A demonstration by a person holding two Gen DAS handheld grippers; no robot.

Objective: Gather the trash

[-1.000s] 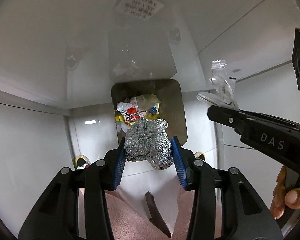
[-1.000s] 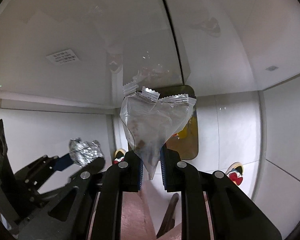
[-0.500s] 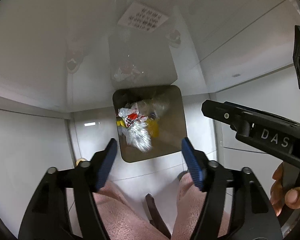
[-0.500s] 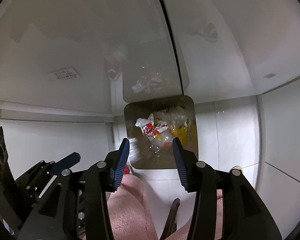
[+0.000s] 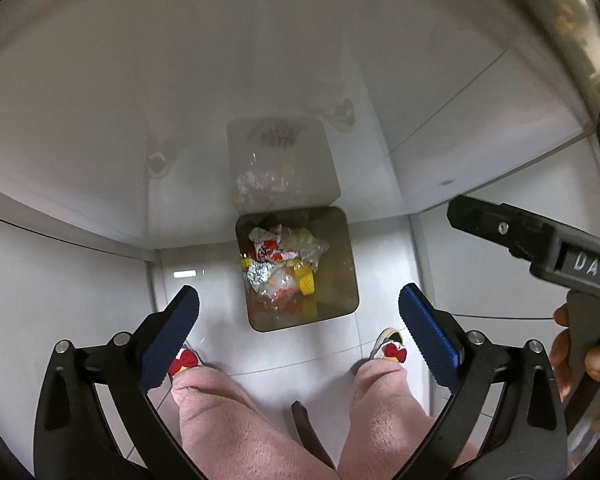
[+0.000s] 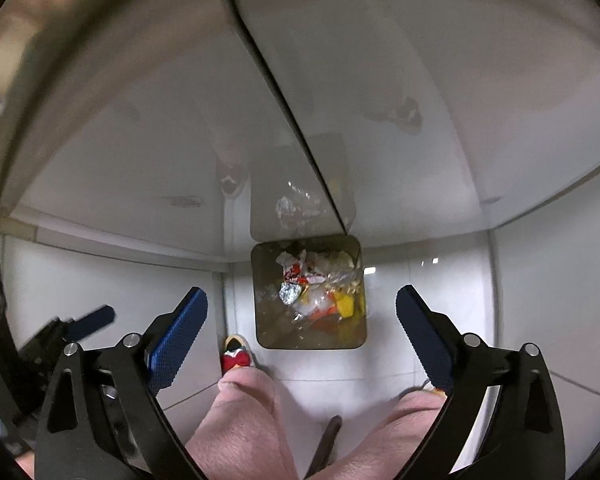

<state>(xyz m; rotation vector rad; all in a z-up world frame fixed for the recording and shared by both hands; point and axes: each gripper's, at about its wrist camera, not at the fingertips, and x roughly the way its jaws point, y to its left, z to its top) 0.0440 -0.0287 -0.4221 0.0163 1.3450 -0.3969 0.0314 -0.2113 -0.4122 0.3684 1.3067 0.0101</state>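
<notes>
- Left wrist view shows, nearest to the camera, the left gripper (image 5: pixel 299 334) with its blue-padded jaws spread wide and nothing between them.
- Right wrist view shows the same for the right gripper (image 6: pixel 302 328): its fingers are released and they hold nothing.
- Below both tools are the person's legs in pink fleece trousers (image 5: pixel 228 412) and slippers with red bows (image 5: pixel 390 350), standing on the white tiled floor (image 5: pixel 284 352).
- Farther down, just in front of the feet, stands the brown square trash bin (image 5: pixel 340 240), against the glossy white cabinet front (image 5: pixel 180 120).
- Inside the bin lie the crumpled ball of silver foil (image 5: pixel 258 272), a clear plastic wrapper (image 5: pixel 278 288), a red and white wrapper (image 5: pixel 270 250) and some yellow pieces (image 5: pixel 306 284).
- I judge this deposit as done, because the trash lies in the bin and both tools are free.
- Whether more trash waits elsewhere, these pictures cannot tell.
- Both grippers hang above the bin and point steeply downward; the right one appears at the right edge of the left view, and a bare hand (image 5: pixel 588 356) holds its handle.
</notes>
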